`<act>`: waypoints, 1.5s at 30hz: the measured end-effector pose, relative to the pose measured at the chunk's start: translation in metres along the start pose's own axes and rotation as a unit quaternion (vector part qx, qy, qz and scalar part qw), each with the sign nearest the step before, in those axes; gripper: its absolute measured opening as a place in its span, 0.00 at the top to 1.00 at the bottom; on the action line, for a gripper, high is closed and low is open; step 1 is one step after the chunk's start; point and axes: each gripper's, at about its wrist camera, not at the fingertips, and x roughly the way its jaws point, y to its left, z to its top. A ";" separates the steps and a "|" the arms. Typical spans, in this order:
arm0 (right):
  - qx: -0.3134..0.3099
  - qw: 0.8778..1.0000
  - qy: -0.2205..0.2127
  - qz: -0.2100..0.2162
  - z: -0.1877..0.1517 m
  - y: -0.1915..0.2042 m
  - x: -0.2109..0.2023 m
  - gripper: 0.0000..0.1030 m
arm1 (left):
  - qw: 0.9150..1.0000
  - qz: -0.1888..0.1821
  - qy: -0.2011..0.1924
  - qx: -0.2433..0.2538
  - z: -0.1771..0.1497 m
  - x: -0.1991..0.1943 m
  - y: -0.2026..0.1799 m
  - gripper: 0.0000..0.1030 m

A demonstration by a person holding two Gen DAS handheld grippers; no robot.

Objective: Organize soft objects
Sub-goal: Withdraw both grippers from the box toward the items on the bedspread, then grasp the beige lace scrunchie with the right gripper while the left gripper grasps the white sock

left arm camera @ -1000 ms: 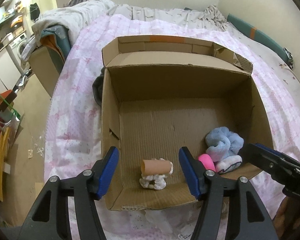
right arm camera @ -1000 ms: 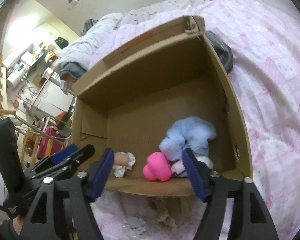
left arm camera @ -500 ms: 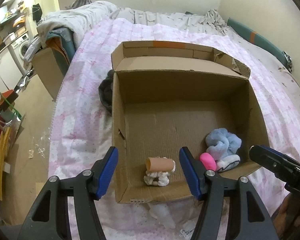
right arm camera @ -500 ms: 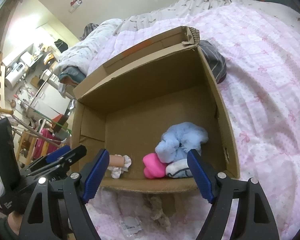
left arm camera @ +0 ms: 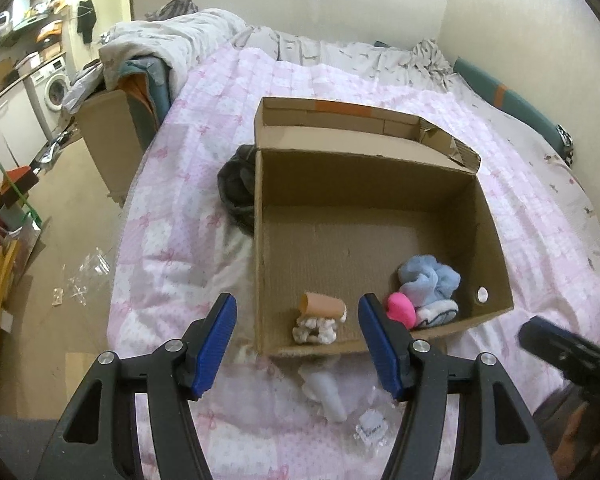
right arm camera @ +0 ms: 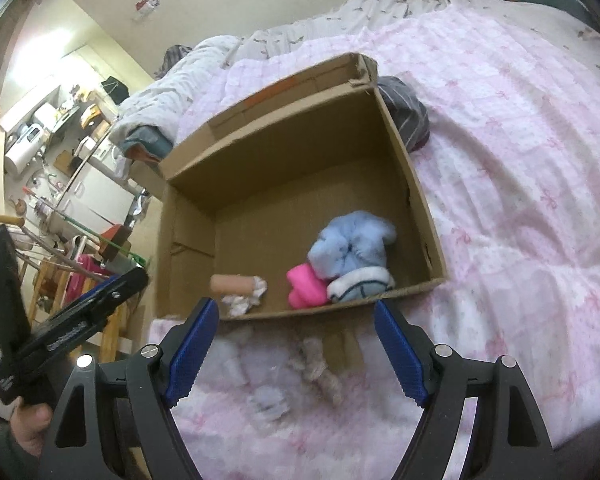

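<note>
**Both grippers empty, soft items in the box**

I see my left gripper (left arm camera: 296,336) spread wide with nothing between its blue pads, hanging above the near edge of the open brown cardboard box (left arm camera: 496,240). My right gripper (right arm camera: 296,354) is spread too, also empty, over the pink quilted bedspread (right arm camera: 520,160) just short of the box.

Inside the box, all near the front wall: a peach cylindrical roll (left arm camera: 324,306) lying on a white ruffled scrunchie (left arm camera: 314,328); to the right a bright pink rounded soft toy (left arm camera: 401,310), touching a light blue fluffy bundle (left arm camera: 428,278) and a white sock with a dark trim (left arm camera: 436,315).

A dark grey striped cloth (right arm camera: 406,114) lies outside against the box's far corner. Some pale, translucent bits (left arm camera: 326,392) sit on the bedspread in front of the box; blurry, I can't tell what they are.
</note>
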 end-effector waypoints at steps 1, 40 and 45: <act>-0.006 1.000 -0.002 -0.001 -0.001 0.004 -0.006 0.18 | 1.000 -0.005 0.001 -0.003 -0.003 -0.003 0.001 0.42; 0.035 0.993 0.099 -0.055 -0.031 -0.026 0.037 0.18 | 0.994 0.029 0.064 -0.081 -0.033 0.028 0.022 0.41; 0.009 0.989 0.145 -0.040 -0.038 -0.014 0.065 0.26 | 0.992 0.022 0.063 -0.105 -0.031 0.026 0.031 0.41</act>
